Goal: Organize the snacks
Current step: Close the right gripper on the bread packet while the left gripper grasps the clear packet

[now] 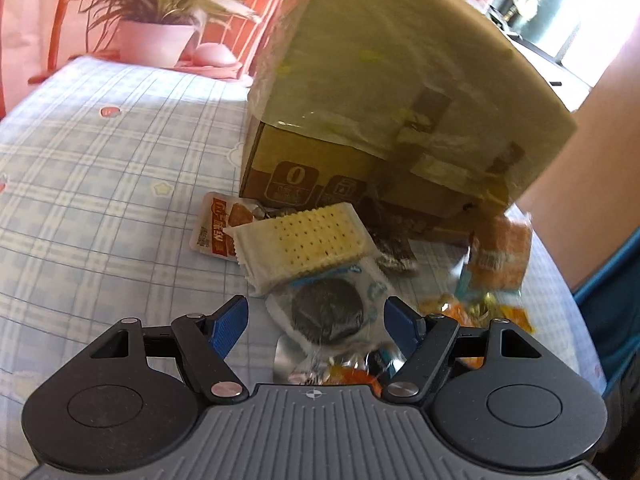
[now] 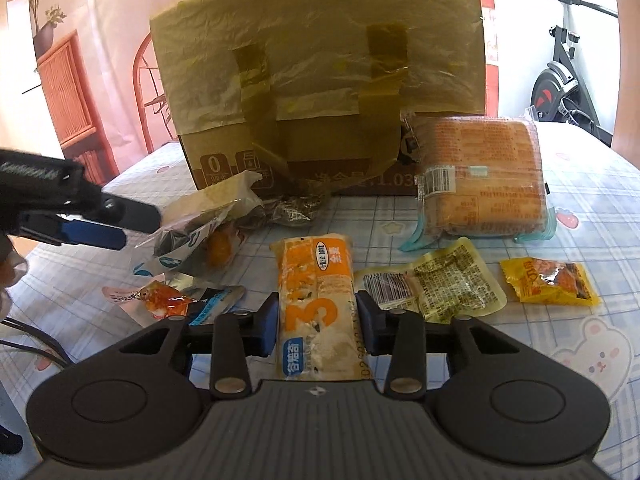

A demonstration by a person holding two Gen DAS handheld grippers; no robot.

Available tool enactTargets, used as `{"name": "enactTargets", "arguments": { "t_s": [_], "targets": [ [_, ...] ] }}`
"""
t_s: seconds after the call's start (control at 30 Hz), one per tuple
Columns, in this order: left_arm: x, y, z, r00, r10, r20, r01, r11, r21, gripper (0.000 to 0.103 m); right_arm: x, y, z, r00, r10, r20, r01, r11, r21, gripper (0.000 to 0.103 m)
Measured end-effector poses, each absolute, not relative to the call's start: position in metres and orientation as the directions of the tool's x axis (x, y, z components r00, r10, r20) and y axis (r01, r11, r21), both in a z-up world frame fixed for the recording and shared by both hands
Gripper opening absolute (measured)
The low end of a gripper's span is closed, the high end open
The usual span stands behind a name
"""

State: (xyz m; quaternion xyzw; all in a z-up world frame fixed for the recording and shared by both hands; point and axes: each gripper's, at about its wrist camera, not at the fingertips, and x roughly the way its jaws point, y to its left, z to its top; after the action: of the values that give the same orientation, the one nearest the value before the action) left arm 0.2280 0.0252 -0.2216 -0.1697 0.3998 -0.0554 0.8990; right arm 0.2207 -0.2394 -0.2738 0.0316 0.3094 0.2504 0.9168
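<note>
A long orange-and-white snack pack [image 2: 316, 312] is pinched between the blue pads of the right gripper [image 2: 318, 326]; its near end lies against the gripper body and its far end points toward the cardboard box [image 2: 320, 72]. The pads are pressed against both long sides of the pack.

The left gripper [image 1: 316, 320] is held with its jaws spread, nothing pinched. Between and just beyond its pads a clear packet with a dark round cookie [image 1: 328, 314] is seen, not touched by either pad. On top of that packet's far edge a wrapped cracker pack [image 1: 304, 242] is laid, with a red-and-white sachet [image 1: 216, 226] behind it, near the box's lower edge.

From the right wrist view, the left gripper is seen at the left edge, reaching toward that pile. On the checked cloth of the desk [image 2: 580, 216] more snacks are spread: a large orange bread pack [image 2: 480, 184] leaning beside the box, a pale yellow sachet [image 2: 432, 286] just right of the held pack, and a small yellow packet [image 2: 550, 282] farther right.
</note>
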Motion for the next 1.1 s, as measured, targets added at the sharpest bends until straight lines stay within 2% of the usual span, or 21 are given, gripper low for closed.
{"name": "enactTargets", "arguments": {
  "t_s": [0.13,0.2,0.37,0.5,0.63,0.67,0.73,0.83,1.1],
  "targets": [
    [0.237,0.020,-0.228,0.672,-0.231,-0.704,-0.060,0.930,-0.363,0.074,0.220,-0.239,-0.274,0.684,0.480,-0.549,-0.441,0.872,0.214,0.042],
    [0.238,0.017,-0.231,0.679,-0.229,-0.697,-0.051,0.933,-0.357,0.057,0.220,-0.240,-0.274,0.683,0.483,-0.548,-0.440,0.871,0.219,0.042],
    [0.235,0.011,-0.231,0.681,-0.222,-0.698,-0.044,0.939,-0.341,0.057,0.221,-0.241,-0.274,0.681,0.487,-0.547,-0.440,0.869,0.227,0.042],
    [0.233,0.013,-0.236,0.663,-0.218,-0.716,-0.071,0.934,-0.349,0.067,0.221,-0.241,-0.274,0.681,0.488,-0.547,-0.440,0.869,0.227,0.042],
    [0.231,0.011,-0.240,0.651,-0.232,-0.723,-0.057,0.934,-0.351,0.067,0.221,-0.241,-0.273,0.680,0.488,-0.547,-0.439,0.869,0.229,0.042],
    [0.230,0.009,-0.239,0.654,-0.229,-0.721,-0.050,0.938,-0.343,0.065,0.221,-0.241,-0.273,0.680,0.488,-0.547,-0.439,0.869,0.228,0.042],
    [0.230,0.007,-0.238,0.662,-0.238,-0.711,-0.026,0.941,-0.339,0.053,0.221,-0.241,-0.273,0.680,0.488,-0.547,-0.439,0.869,0.228,0.042],
    [0.228,0.002,-0.237,0.668,-0.237,-0.705,-0.002,0.947,-0.321,0.047,0.221,-0.241,-0.273,0.680,0.488,-0.547,-0.439,0.869,0.229,0.042],
    [0.220,0.002,-0.234,0.681,-0.236,-0.693,0.010,0.949,-0.314,0.042,0.221,-0.241,-0.273,0.680,0.491,-0.545,-0.439,0.868,0.234,0.042]
  ]
}}
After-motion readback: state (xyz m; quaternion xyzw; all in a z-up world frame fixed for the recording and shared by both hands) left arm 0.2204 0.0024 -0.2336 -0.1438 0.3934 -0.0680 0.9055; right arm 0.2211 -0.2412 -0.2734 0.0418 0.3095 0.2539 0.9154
